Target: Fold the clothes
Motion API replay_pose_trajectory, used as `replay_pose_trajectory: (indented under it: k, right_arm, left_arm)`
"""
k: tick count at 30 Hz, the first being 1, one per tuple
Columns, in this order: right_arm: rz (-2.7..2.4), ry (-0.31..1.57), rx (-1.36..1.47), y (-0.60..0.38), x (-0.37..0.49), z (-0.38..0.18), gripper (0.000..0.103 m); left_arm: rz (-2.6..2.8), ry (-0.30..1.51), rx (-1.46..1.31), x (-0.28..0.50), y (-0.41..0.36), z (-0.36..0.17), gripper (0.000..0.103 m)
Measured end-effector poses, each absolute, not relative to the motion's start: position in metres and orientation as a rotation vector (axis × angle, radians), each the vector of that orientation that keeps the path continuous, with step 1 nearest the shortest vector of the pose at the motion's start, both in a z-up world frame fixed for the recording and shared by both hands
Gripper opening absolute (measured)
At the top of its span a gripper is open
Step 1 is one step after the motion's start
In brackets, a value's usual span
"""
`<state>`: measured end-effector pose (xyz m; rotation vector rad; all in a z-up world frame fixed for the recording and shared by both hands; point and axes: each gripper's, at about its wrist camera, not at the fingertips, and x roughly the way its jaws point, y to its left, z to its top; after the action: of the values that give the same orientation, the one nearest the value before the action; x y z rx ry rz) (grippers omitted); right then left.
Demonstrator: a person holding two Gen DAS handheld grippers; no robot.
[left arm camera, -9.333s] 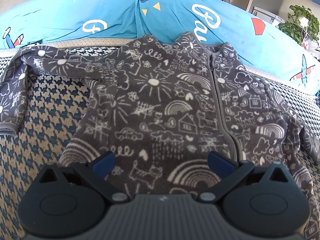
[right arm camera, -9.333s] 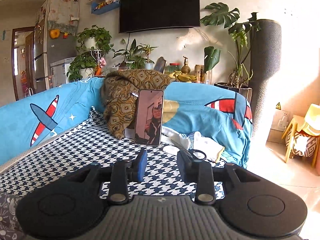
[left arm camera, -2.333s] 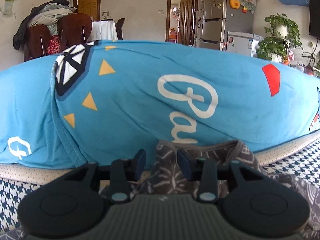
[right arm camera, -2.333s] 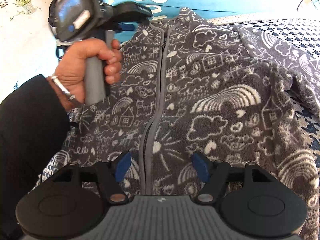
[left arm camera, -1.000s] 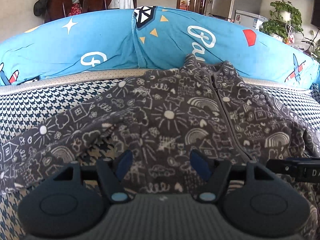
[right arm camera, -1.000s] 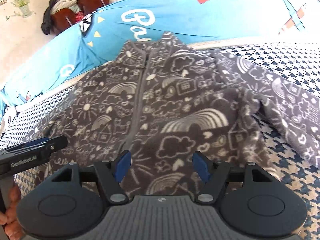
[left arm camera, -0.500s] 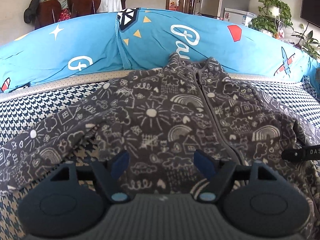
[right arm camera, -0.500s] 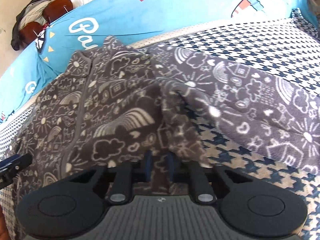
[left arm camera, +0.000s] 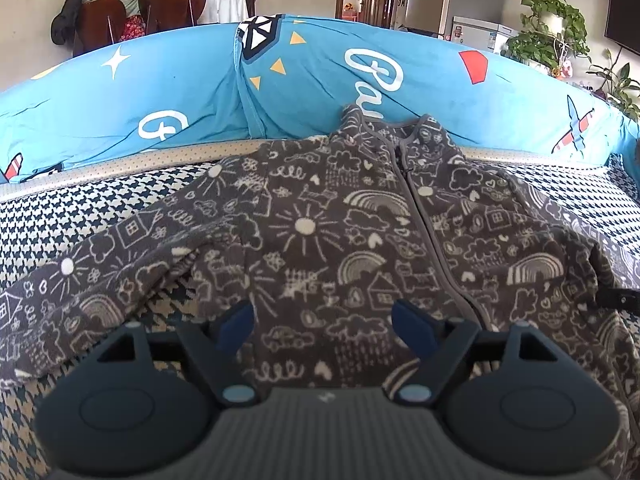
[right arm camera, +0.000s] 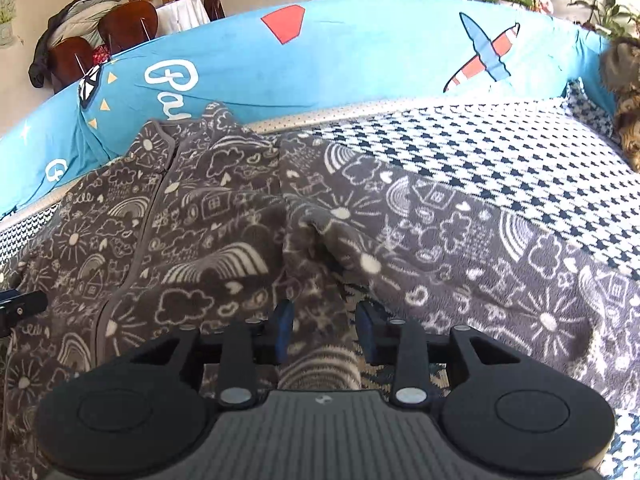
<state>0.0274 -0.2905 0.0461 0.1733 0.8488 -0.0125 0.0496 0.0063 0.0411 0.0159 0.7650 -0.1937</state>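
Observation:
A grey fleece jacket (left arm camera: 340, 240) with white doodle print lies front up and zipped on the houndstooth sofa cover (left arm camera: 80, 216), both sleeves spread out. My left gripper (left arm camera: 324, 324) is open and empty, hovering over the jacket's lower front. In the right wrist view the jacket (right arm camera: 192, 232) fills the left and its sleeve (right arm camera: 480, 256) runs right. My right gripper (right arm camera: 324, 328) sits at the jacket's right side edge below the armpit, its jaws partly apart with a ridge of fabric between them.
Blue printed cushions (left arm camera: 320, 88) form the sofa back behind the collar. A brown patterned cushion (right arm camera: 628, 112) lies at the far right. Houndstooth cover (right arm camera: 480, 152) shows beyond the right sleeve. Chairs, a fridge and plants stand behind the sofa.
My right gripper's jaws have widened from nearly shut to partly apart around the fabric edge, and it has moved right. My left gripper stays open over the jacket, slightly closer.

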Motion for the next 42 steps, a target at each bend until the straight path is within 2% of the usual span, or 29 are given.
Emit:
replay_pose_trajectory:
  k: [3,7,8,9,13,15,23,29,33,35,42]
  right_arm:
    - [0.012,0.876,0.2,-0.291,0.029,0.041,0.042]
    - [-0.018,0.914,0.109,-0.281,0.032,0.031,0.039]
    - [-0.013,0.908,0.086,-0.279,0.03,0.031,0.033]
    - [-0.005,0.9,0.067,-0.276,0.029,0.032,0.022]
    - [-0.026,0.883,0.043,-0.276,0.027,0.033,0.009]
    - [-0.084,0.871,0.037,-0.283,0.026,0.037,0.007]
    - [-0.14,0.898,0.108,-0.3,0.029,0.036,0.007]
    - [-0.158,0.89,0.188,-0.308,0.027,0.04,0.017]
    - [-0.149,0.851,0.222,-0.311,0.021,0.047,0.019]
    - [-0.14,0.825,0.22,-0.31,0.017,0.051,0.023]
    - [-0.049,0.768,0.243,-0.302,-0.006,0.062,0.025]
  left_arm:
    - [-0.193,0.771,0.017,0.051,0.005,0.04,0.079]
    - [-0.189,0.783,0.015,0.052,0.006,0.037,0.08]
    - [-0.189,0.786,0.013,0.053,0.006,0.036,0.08]
    - [-0.189,0.789,0.013,0.053,0.007,0.035,0.08]
    - [-0.193,0.795,0.017,0.051,0.006,0.035,0.08]
    - [-0.199,0.795,0.021,0.05,0.005,0.035,0.08]
    - [-0.255,0.813,0.084,0.039,-0.009,0.027,0.083]
    - [-0.255,0.827,0.141,0.028,-0.012,0.013,0.084]
    - [-0.244,0.815,0.177,0.019,-0.012,0.005,0.087]
    - [-0.234,0.804,0.177,0.014,-0.011,0.005,0.088]
    - [-0.21,0.757,0.187,-0.007,-0.01,0.008,0.088]
